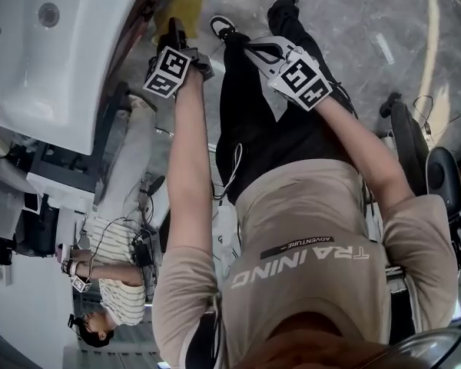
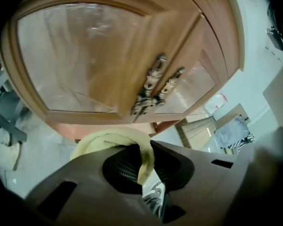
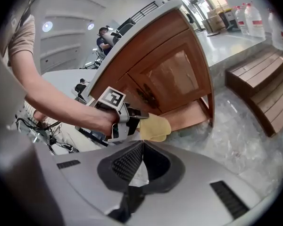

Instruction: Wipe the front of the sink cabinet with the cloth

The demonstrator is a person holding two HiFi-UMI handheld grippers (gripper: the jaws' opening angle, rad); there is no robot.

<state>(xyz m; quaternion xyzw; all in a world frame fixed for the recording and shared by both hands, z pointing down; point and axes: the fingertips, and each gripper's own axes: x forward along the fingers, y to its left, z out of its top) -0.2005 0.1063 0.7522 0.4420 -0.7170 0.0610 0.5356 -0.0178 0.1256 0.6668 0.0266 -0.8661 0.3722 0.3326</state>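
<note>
Head view: left gripper (image 1: 174, 37) and right gripper (image 1: 265, 52) are both held out beside the white sink (image 1: 54, 68). Left gripper view: jaws clamp the yellow cloth (image 2: 114, 141) just below the wooden cabinet doors (image 2: 85, 65). Right gripper view: jaws pressed together, nothing between them; yellow cloth at the doors' lower edge, contact not determinable.

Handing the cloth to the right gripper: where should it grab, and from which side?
Grip the bunched free end of the cloth that sticks out past the left gripper, coming from the cabinet side; the left jaws pinch a narrow strip.
</note>
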